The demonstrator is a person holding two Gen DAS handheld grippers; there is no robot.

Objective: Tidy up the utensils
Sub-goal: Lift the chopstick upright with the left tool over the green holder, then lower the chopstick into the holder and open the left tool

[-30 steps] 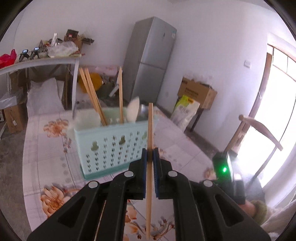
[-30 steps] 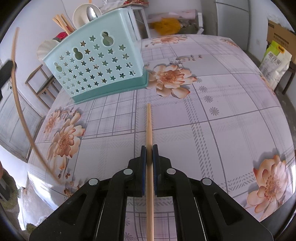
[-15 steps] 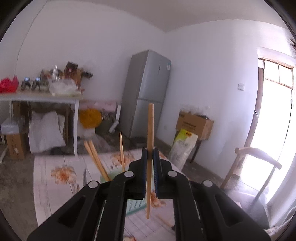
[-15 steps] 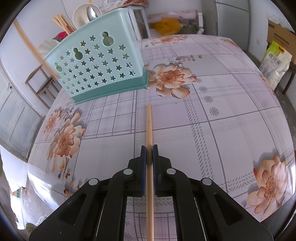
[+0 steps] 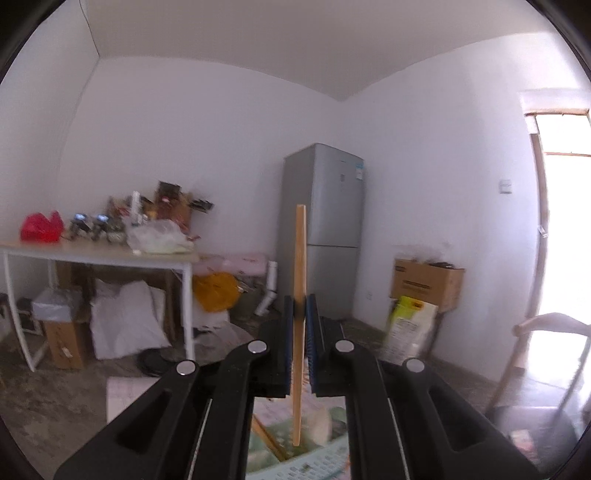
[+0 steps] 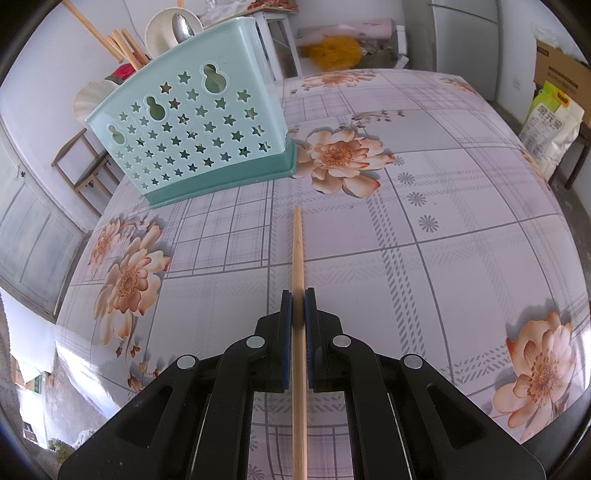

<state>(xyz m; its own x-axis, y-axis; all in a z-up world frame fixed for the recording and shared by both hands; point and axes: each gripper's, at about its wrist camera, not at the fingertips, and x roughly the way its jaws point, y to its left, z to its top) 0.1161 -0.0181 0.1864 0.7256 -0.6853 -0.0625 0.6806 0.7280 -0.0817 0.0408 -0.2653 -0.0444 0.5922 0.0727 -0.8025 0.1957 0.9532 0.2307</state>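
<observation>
My left gripper (image 5: 299, 308) is shut on a wooden chopstick (image 5: 300, 258) held upright, its lower tip hanging just above the pale green utensil basket (image 5: 314, 465) at the bottom of the left wrist view. My right gripper (image 6: 298, 301) is shut on a second wooden chopstick (image 6: 297, 251) lying along the flowered tablecloth (image 6: 424, 221). In the right wrist view the basket (image 6: 195, 136) stands at the back left of the table with several chopsticks (image 6: 125, 46), a white spoon (image 6: 162, 31) and a metal spoon (image 6: 183, 26) in it.
A grey fridge (image 5: 325, 229) stands in the corner, with a cluttered white side table (image 5: 110, 254) to its left. A cardboard box (image 5: 424, 284) and a sack (image 5: 410, 325) lie to its right. A wooden chair (image 5: 546, 332) stands by the bright doorway.
My left gripper has risen with its chopstick and tipped up to level, so the basket has dropped to the bottom of its view. The right gripper and its chopstick have kept still.
</observation>
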